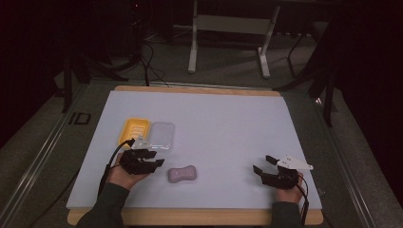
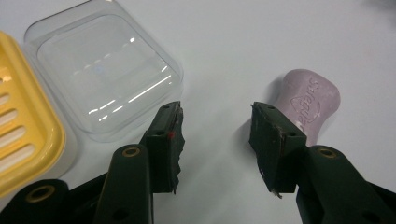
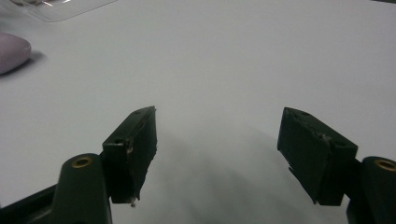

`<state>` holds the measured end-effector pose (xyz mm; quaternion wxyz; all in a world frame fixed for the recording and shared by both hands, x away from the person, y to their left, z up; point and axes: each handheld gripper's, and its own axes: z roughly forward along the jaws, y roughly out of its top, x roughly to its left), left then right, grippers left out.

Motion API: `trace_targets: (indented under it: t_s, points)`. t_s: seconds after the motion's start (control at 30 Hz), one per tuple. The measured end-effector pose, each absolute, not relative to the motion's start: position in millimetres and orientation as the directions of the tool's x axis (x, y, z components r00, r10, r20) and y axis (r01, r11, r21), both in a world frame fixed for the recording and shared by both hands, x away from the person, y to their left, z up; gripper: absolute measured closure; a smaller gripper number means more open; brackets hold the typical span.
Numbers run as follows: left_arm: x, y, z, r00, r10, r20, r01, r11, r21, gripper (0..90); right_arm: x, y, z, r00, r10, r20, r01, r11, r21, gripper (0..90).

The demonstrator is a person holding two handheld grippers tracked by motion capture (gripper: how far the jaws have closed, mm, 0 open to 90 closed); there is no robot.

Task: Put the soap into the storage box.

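A pale purple soap bar (image 1: pixel 182 174) lies on the white table mat, just right of my left gripper (image 1: pixel 154 158). In the left gripper view the soap (image 2: pixel 308 105) sits beyond the right jaw, and my left gripper (image 2: pixel 216 115) is open with only bare mat between its jaws. A yellow soap dish (image 1: pixel 133 130) and a clear plastic lid (image 1: pixel 161 136) lie side by side behind the left gripper; the lid (image 2: pixel 105 70) and dish (image 2: pixel 23 126) are close ahead. My right gripper (image 1: pixel 264 164) rests open at the right, and its jaws (image 3: pixel 217 116) frame bare mat.
The white mat (image 1: pixel 228 123) covers a wooden table top (image 1: pixel 199 89). A corner of the soap (image 3: pixel 11 51) shows at the far left in the right gripper view. Metal table legs (image 1: pixel 192 42) stand on the floor beyond the table.
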<state>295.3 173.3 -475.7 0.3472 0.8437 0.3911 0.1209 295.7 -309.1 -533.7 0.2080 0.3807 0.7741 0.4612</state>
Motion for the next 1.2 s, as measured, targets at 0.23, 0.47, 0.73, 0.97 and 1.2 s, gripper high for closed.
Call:
trace_targets:
  t_s: [0.23,0.47,0.73,0.97,1.2]
  points:
    - [299.3,167.6,-470.3,0.695,0.717,-0.048,0.562,-0.501,0.659,54.4,295.9,-309.5,-533.7,-0.625,0.78,0.028,0.397,0.287,0.872,27.8]
    - [303.8,161.6,-465.3,0.738,0.673,-0.057,0.54,-0.538,0.647,54.2,296.0,-309.6,-533.7,-0.625,0.78,0.032,0.398,0.284,0.872,27.2]
    - [307.1,156.4,-461.1,0.756,0.653,-0.049,0.525,-0.56,0.641,54.1,296.1,-310.0,-533.7,-0.626,0.779,0.036,0.399,0.28,0.873,26.0]
    - [309.6,154.5,-459.7,0.769,0.637,-0.055,0.517,-0.569,0.639,54.1,296.2,-310.2,-533.7,-0.627,0.778,0.036,0.398,0.28,0.874,25.3]
    - [313.4,153.5,-463.5,0.777,0.627,-0.063,0.52,-0.581,0.626,54.1,295.9,-309.7,-533.7,-0.628,0.777,0.035,0.398,0.282,0.873,25.4]
